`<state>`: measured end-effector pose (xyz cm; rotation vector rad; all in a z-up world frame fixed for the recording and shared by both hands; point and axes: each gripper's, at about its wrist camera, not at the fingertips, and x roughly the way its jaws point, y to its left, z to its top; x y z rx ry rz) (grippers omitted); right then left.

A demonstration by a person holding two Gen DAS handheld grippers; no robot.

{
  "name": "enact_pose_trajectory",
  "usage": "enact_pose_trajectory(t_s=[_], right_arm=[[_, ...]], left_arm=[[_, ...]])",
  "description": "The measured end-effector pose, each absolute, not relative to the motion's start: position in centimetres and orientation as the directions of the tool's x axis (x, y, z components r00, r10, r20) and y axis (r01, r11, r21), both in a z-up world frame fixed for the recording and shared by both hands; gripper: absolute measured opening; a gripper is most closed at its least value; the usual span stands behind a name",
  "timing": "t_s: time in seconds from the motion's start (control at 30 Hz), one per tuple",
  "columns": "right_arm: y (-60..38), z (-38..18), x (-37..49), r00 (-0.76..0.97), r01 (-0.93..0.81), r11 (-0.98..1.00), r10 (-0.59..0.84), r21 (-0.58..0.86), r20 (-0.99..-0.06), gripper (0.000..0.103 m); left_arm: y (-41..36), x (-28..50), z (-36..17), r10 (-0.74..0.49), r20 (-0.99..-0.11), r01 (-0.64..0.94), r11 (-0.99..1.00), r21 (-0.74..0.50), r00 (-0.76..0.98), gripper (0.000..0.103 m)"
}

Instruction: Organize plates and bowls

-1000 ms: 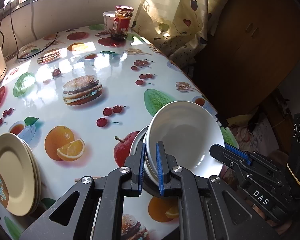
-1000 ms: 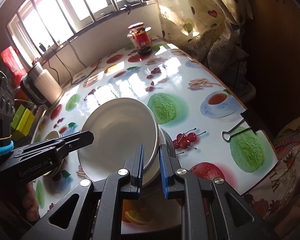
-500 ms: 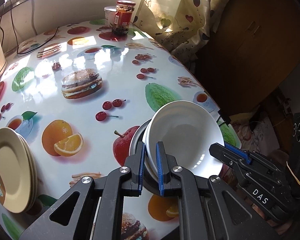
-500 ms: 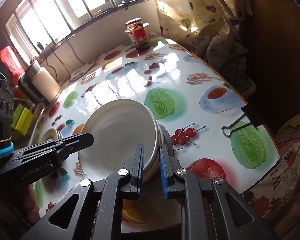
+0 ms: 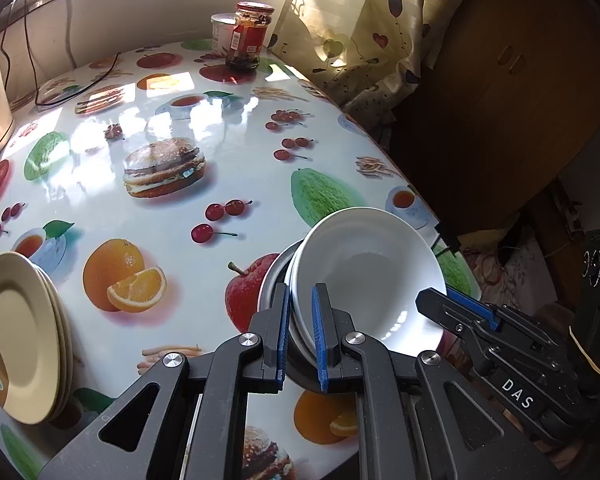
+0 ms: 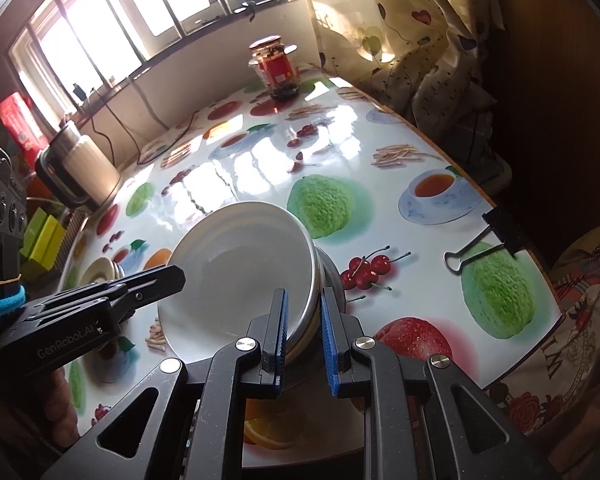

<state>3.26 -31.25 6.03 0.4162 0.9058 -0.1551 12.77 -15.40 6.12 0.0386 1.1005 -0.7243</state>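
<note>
A stack of white bowls (image 5: 367, 272) (image 6: 240, 264) nested in a steel bowl (image 5: 270, 280) (image 6: 331, 276) is held tilted near the table's front edge. My left gripper (image 5: 300, 292) (image 6: 168, 276) is shut on the stack's rim on one side. On the opposite side my right gripper (image 6: 303, 294) (image 5: 423, 300) is shut on the rim as well. I cannot tell whether the stack's base rests on the table. A pile of cream plates (image 5: 16, 332) (image 6: 100, 270) lies at the left edge of the table.
The glossy table (image 5: 252, 184) has a fruit-print cover. A red-labelled jar (image 5: 250, 36) (image 6: 278, 68) and a white tub (image 5: 222, 34) stand at the far end. A kettle (image 6: 84, 168) sits at the far left, a binder clip (image 6: 479, 240) on the right edge.
</note>
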Motion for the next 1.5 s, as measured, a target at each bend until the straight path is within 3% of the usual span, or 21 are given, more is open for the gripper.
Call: enact_pose_trajectory(t_s=[0.13, 0.2, 0.37, 0.53, 0.7, 0.77, 1.03, 1.5], right_arm=[[-31.2, 6.1, 3.2, 0.616, 0.303, 0.909, 0.044, 0.288, -0.787, 0.018], [-31.2, 6.0, 3.3, 0.618, 0.305, 0.908, 0.041, 0.288, -0.785, 0.025], [-31.1, 6.2, 3.2, 0.629, 0.306, 0.905, 0.040, 0.294, -0.776, 0.030], [-31.3, 6.6, 2.8, 0.650, 0.306, 0.902, 0.036, 0.304, -0.759, 0.035], [-31.5, 7.1, 2.2, 0.678, 0.302, 0.899, 0.032, 0.318, -0.734, 0.039], [-31.6, 7.4, 1.8, 0.690, 0.300, 0.898, 0.029, 0.322, -0.723, 0.040], [-32.6, 8.1, 0.0, 0.731, 0.308, 0.892, 0.001, 0.332, -0.683, 0.040], [-35.2, 5.2, -1.9, 0.706, 0.370, 0.863, -0.019, 0.345, -0.708, 0.041]], left_arm=[[-15.2, 12.7, 6.3, -0.518, -0.813, 0.545, 0.776, -0.317, 0.265, 0.012], [-15.1, 12.6, 6.5, -0.515, -0.812, 0.543, 0.780, -0.311, 0.275, 0.012], [-14.6, 12.7, 6.6, -0.510, -0.809, 0.533, 0.789, -0.305, 0.292, 0.012], [-14.1, 12.0, 7.0, -0.485, -0.806, 0.536, 0.804, -0.259, 0.339, 0.023], [-13.3, 11.4, 7.7, -0.474, -0.787, 0.528, 0.818, -0.228, 0.394, 0.027], [-12.9, 11.2, 8.0, -0.483, -0.777, 0.526, 0.817, -0.236, 0.402, 0.035], [-11.1, 9.9, 8.1, -0.458, -0.756, 0.502, 0.842, -0.200, 0.468, 0.035], [-8.6, 10.7, 3.4, -0.459, -0.797, 0.422, 0.859, -0.288, 0.391, 0.035]])
